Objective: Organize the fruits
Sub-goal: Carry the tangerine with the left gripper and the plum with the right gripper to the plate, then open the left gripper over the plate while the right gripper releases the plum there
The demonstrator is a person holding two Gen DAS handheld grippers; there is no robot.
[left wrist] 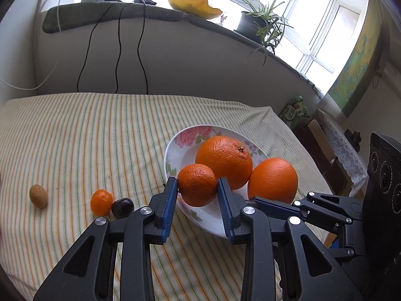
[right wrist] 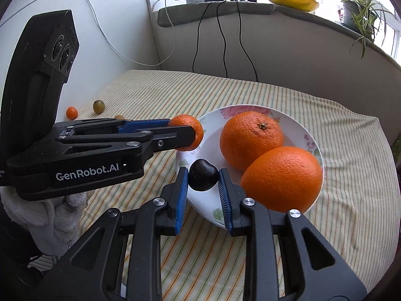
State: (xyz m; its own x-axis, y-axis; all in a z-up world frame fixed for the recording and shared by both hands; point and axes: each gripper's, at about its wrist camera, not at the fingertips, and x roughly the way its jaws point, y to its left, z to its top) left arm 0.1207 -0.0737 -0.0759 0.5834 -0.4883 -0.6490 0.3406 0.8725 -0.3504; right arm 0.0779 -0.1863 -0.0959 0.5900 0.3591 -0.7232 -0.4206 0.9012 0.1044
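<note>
A white flowered plate [left wrist: 175,150] [right wrist: 295,125] on the striped cloth holds two big oranges [left wrist: 223,161] [right wrist: 252,139], [left wrist: 272,180] [right wrist: 282,179]. My left gripper [left wrist: 198,186] [right wrist: 186,132] is shut on a small mandarin [left wrist: 197,185] [right wrist: 194,123], held over the plate's near-left rim. My right gripper [right wrist: 203,178] is shut on a dark chestnut [right wrist: 203,178], held over the plate's front edge; its arm [left wrist: 325,208] shows low right in the left wrist view. On the cloth to the left lie a tiny orange [left wrist: 101,202], another dark chestnut [left wrist: 122,207] and a brown kiwi-like fruit [left wrist: 38,196].
In the right wrist view a tiny orange [right wrist: 72,113] and a green-brown fruit [right wrist: 98,106] lie far left on the cloth. Black cables [left wrist: 117,50] hang from the sill, which carries a potted plant [left wrist: 260,22] and a yellow dish [left wrist: 194,6]. The bed edge [left wrist: 313,160] drops off at right.
</note>
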